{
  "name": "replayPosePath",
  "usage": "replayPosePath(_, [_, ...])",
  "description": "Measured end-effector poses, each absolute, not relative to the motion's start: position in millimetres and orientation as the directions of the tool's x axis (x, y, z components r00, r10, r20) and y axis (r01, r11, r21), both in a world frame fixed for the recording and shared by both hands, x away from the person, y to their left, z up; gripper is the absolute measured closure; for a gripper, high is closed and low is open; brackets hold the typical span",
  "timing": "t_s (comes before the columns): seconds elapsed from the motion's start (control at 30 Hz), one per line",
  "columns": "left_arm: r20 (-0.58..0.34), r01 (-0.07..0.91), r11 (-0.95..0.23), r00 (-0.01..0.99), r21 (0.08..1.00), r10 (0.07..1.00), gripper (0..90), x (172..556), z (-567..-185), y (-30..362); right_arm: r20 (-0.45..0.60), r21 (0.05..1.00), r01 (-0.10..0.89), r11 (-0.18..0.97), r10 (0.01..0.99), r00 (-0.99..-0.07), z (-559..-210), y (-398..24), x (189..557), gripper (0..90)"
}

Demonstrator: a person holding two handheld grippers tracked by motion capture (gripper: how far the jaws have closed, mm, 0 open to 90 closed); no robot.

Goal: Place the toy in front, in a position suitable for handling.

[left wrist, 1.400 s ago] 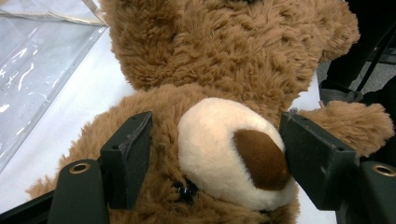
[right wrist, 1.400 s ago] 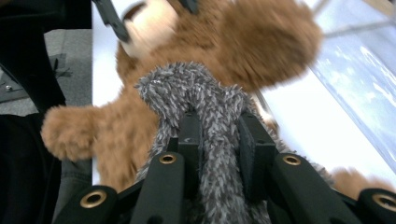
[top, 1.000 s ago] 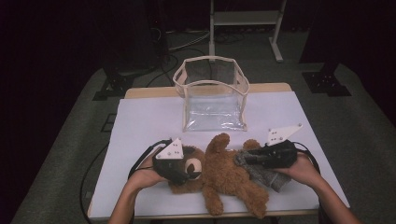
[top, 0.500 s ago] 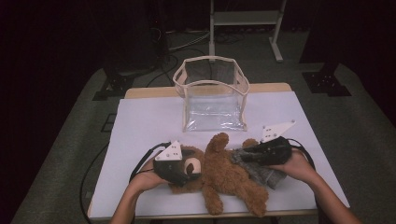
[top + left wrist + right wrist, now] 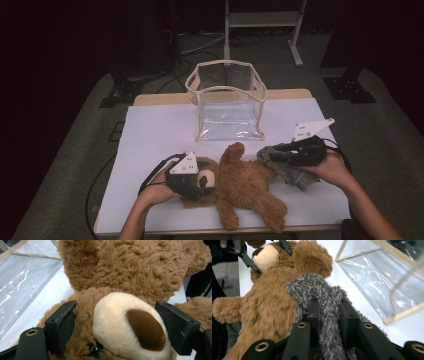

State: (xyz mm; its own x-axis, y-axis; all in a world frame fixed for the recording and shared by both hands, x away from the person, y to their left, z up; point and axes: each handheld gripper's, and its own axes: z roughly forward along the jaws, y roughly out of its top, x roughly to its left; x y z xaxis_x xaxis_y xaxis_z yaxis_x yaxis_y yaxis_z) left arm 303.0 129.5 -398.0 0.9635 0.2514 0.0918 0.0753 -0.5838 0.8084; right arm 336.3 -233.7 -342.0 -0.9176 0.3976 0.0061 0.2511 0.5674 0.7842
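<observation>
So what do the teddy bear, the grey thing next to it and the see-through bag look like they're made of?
Teddy bear: plush, going by its curly brown pile and smooth cream snout.
Grey cloth: soft, shaggy fabric with mottled fibres, possibly chenille or fleece.
Bag: clear, glossy plastic film, probably vinyl, wrinkled and reflective, with beige fabric-like trim on its edges.

White table [image 5: 150, 135] — teddy bear [image 5: 247, 182], clear bag [image 5: 227, 107]

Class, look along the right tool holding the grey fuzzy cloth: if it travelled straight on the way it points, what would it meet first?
Probably the brown teddy bear. The right tool, shut on the grey fuzzy cloth, points toward the bear's body lying just beyond the cloth; depth is hard to judge.
</observation>
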Motion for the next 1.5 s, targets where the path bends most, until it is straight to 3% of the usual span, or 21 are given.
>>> replayPosePath(0.17, [0.098,0.067,-0.589,0.965,0.805,0.245,19.3,302,-398,130,0.034,0.744,0.28,0.606,0.385,-0.922,-363,-214,353,72.5])
replayPosePath(0.43, [0.104,0.065,-0.599,0.964,0.798,0.243,19.3,302,-397,129,0.111,0.742,0.392,0.543,0.478,-0.871,-382,-258,358,72.5])
replayPosePath(0.57, [0.105,0.066,-0.602,0.964,0.796,0.245,19.3,303,-397,128,0.097,0.77,0.364,0.523,0.468,-0.878,-368,-260,349,72.5])
replayPosePath(0.77, [0.112,0.058,-0.61,0.965,0.79,0.238,19.3,302,-396,129,0.044,0.766,0.28,0.579,0.388,-0.921,-356,-221,347,72.4])
replayPosePath(0.93, [0.112,0.059,-0.609,0.965,0.791,0.238,19.3,302,-396,129,0.05,0.746,0.297,0.596,0.395,-0.918,-366,-216,356,72.4])
replayPosePath(1.1, [0.097,0.074,-0.597,0.964,0.799,0.249,19.3,304,-397,129,0.125,0.761,0.38,0.526,0.456,-0.881,-383,-249,354,72.5])
replayPosePath(1.27, [0.089,0.088,-0.593,0.961,0.8,0.262,19.4,307,-397,128,0.128,0.787,0.364,0.498,0.445,-0.886,-375,-257,339,72.5])
replayPosePath(1.5, [0.082,0.102,-0.585,0.957,0.804,0.279,19.6,308,-396,127,0.122,0.811,0.295,0.506,0.347,-0.93,-372,-233,317,72.4])
